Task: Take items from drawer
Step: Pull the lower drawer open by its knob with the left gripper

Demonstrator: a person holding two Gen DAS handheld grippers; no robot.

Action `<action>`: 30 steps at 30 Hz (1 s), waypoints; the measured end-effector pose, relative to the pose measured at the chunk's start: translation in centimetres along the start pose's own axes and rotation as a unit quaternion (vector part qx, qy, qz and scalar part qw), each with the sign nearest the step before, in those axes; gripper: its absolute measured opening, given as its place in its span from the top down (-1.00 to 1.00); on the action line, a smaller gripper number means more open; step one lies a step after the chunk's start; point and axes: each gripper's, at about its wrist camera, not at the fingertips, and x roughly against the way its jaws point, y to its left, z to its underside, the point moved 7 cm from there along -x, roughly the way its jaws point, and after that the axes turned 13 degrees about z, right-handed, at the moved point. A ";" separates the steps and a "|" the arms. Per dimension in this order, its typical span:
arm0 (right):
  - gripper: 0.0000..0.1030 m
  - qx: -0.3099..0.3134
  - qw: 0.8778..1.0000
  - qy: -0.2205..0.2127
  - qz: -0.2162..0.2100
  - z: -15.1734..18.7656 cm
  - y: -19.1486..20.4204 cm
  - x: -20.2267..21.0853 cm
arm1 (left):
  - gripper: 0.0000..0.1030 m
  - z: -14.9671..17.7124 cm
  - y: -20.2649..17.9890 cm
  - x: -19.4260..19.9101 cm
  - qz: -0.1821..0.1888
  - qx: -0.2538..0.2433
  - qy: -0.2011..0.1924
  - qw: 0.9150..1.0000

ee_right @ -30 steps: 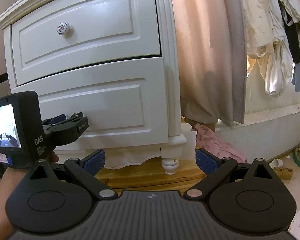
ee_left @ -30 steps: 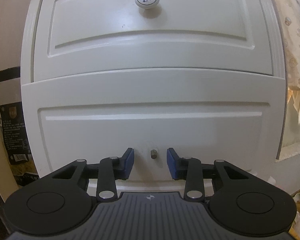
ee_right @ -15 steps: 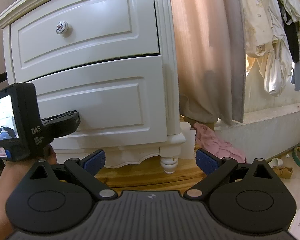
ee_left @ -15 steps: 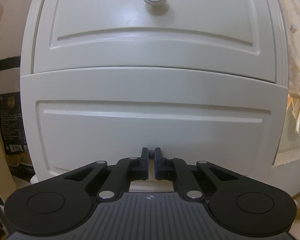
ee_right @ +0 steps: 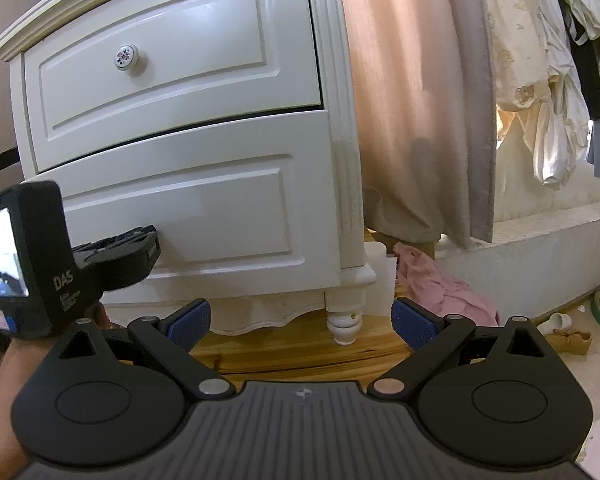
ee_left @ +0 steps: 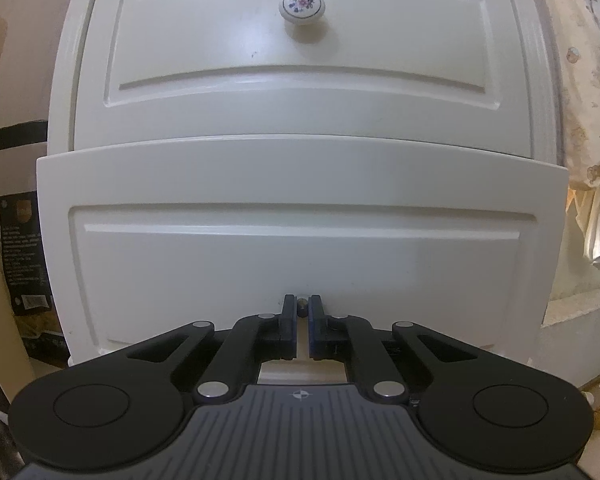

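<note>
A white nightstand has two drawers. The lower drawer (ee_left: 300, 184) stands pulled out a little from the cabinet; a dark gap shows above it in the right wrist view (ee_right: 204, 184). My left gripper (ee_left: 302, 309) is shut on the small metal peg (ee_left: 301, 302) that sticks out of the lower drawer front. The same left gripper (ee_right: 152, 246) shows in the right wrist view, held by a hand, pressed to the drawer front. My right gripper (ee_right: 300, 322) hangs open and empty, low in front of the nightstand's right leg. The drawer's inside is hidden.
The upper drawer (ee_left: 300, 40) is closed and has a flowered knob (ee_left: 303, 6). A beige curtain (ee_right: 412, 100) hangs right of the nightstand, with pink cloth (ee_right: 440, 286) and a white paper roll (ee_right: 382, 276) on the floor. Clothes (ee_right: 556, 60) hang at the far right.
My left gripper closed on the peg of the lower drawer, and the drawer front has come out a little toward me. The right gripper stayed open and almost still.
</note>
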 end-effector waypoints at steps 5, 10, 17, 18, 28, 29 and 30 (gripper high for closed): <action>-1.00 0.004 1.000 -0.006 0.000 -0.1 0.1 0.3 | 0.93 0.2 -0.7 1.5 0.006 0.000 0.000 1.000; -1.00 0.003 1.000 -0.010 -0.001 -0.1 -0.1 0.8 | 0.93 0.4 -1.0 3.1 0.013 0.004 0.002 1.000; -1.00 0.002 1.000 -0.016 -0.004 -0.1 -0.4 1.7 | 0.93 1.2 -2.1 6.2 0.017 0.004 0.008 1.000; -1.00 0.002 1.000 -0.017 -0.004 0.0 -0.5 1.8 | 0.93 1.2 -2.2 6.6 0.016 0.002 0.010 1.000; -1.00 0.006 1.000 -0.022 -0.005 0.3 -1.0 3.0 | 0.94 1.5 -2.7 9.0 0.009 0.016 0.018 1.000; -1.00 0.007 1.000 -0.022 -0.004 0.4 -1.1 3.1 | 0.94 1.5 -2.8 9.2 0.008 0.016 0.018 1.000; -1.00 0.008 1.000 -0.022 -0.004 0.4 -1.1 3.2 | 0.94 1.5 -2.9 9.4 0.007 0.017 0.017 1.000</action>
